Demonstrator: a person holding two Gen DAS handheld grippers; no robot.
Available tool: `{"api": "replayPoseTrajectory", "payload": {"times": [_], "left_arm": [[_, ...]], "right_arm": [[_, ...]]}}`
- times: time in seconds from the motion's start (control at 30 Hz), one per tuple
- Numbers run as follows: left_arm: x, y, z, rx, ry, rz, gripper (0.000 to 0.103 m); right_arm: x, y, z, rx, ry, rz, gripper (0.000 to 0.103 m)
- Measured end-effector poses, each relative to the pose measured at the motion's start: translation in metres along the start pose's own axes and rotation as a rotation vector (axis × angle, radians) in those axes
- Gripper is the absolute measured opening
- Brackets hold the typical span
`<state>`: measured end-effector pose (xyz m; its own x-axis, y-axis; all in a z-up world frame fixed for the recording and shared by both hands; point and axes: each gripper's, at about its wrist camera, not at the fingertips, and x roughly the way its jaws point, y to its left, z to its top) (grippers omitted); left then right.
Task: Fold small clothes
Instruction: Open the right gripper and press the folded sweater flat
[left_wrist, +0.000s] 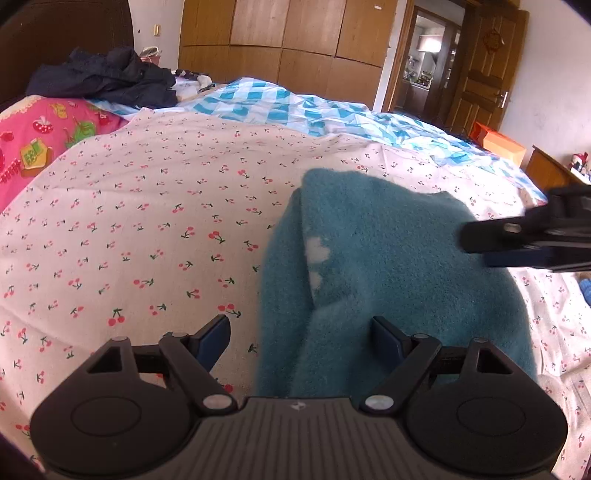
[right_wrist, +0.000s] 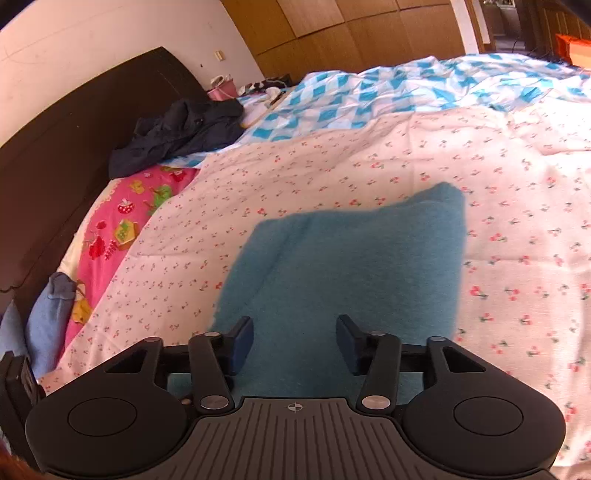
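Note:
A teal fleece garment (left_wrist: 388, 258) (right_wrist: 351, 258) lies folded flat on the cherry-print sheet (left_wrist: 147, 221) (right_wrist: 498, 184). In the left wrist view a folded-over layer runs along its left side, and small white shapes show at the fold. My left gripper (left_wrist: 301, 328) hovers open over the garment's near left edge with nothing between its pads. My right gripper (right_wrist: 295, 328) hangs above the near part of the garment, its pads apart with only air between them. From the left wrist view the right gripper (left_wrist: 469, 240) reaches in from the right edge, over the garment's right side.
A blue-and-white check quilt (left_wrist: 295, 107) covers the far side of the bed. A pile of dark clothes (left_wrist: 107, 77) sits by the dark headboard (right_wrist: 55, 147), beside a pink printed pillow (left_wrist: 44, 136). A light blue cloth (right_wrist: 48, 314) lies at the bed's left edge. An orange box (left_wrist: 502, 144) stands far right.

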<state>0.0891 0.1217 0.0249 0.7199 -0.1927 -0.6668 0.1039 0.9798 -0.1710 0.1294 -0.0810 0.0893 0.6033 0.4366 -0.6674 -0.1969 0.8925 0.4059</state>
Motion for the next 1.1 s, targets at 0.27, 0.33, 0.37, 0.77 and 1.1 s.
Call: {"api": "replayPoseTrajectory", "payload": {"times": [0.27,0.33,0.37,0.77,1.1], "left_arm": [[0.005,0.003,0.000,-0.003,0.012,0.000,0.087],[0.006,0.005,0.000,-0.011,0.012,0.001,0.088],[0.007,0.005,0.000,-0.008,0.009,0.011,0.088],[0.006,0.007,0.000,-0.022,-0.011,0.064,0.090],[0.004,0.008,0.000,-0.035,-0.005,0.091,0.092]], "right_arm": [[0.067,0.028,0.017,-0.082,0.050,-0.008,0.034],[0.079,0.038,0.021,-0.135,0.063,-0.034,0.033],[0.087,0.043,0.022,-0.162,0.077,-0.053,0.033],[0.092,0.054,0.022,-0.149,0.049,-0.037,0.036],[-0.002,0.032,-0.036,-0.160,-0.020,-0.071,0.037]]}}
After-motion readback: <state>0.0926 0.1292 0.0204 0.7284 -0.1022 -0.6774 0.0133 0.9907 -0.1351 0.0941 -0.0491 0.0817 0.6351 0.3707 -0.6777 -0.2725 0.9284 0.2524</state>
